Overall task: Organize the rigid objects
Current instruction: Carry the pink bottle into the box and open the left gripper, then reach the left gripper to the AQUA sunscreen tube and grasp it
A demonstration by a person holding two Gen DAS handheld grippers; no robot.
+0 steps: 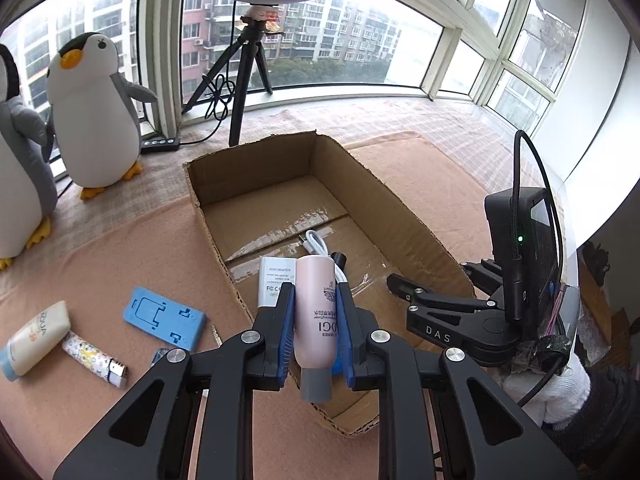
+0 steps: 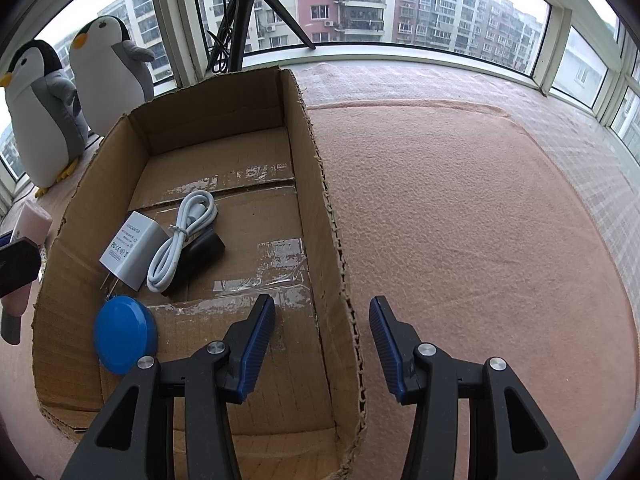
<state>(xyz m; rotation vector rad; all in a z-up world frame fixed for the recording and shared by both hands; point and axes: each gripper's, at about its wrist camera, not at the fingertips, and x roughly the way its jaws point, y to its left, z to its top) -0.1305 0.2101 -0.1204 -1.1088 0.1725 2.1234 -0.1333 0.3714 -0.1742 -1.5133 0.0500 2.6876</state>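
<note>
Charger (image 2: 127,250), cable (image 2: 176,240) in box (image 2: 320,184), penguins (image 2: 80,92) behind, lighter (image 1: 94,358) left

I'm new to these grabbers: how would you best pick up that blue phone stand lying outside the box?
Pinch the blue phone stand across its two long edges, coming straight down from above. It lies flat on the cloth, so only its narrow width would likely fit between the jaws.

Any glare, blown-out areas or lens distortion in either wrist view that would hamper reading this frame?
Left wrist view: fisheye bends the window frames; sky is blown out, and tape on the cardboard box floor glares; the pink bottle in the left gripper stays sharp. Right wrist view: same curvature, dark corners, milder tape glare; the open right gripper is crisp.
</note>
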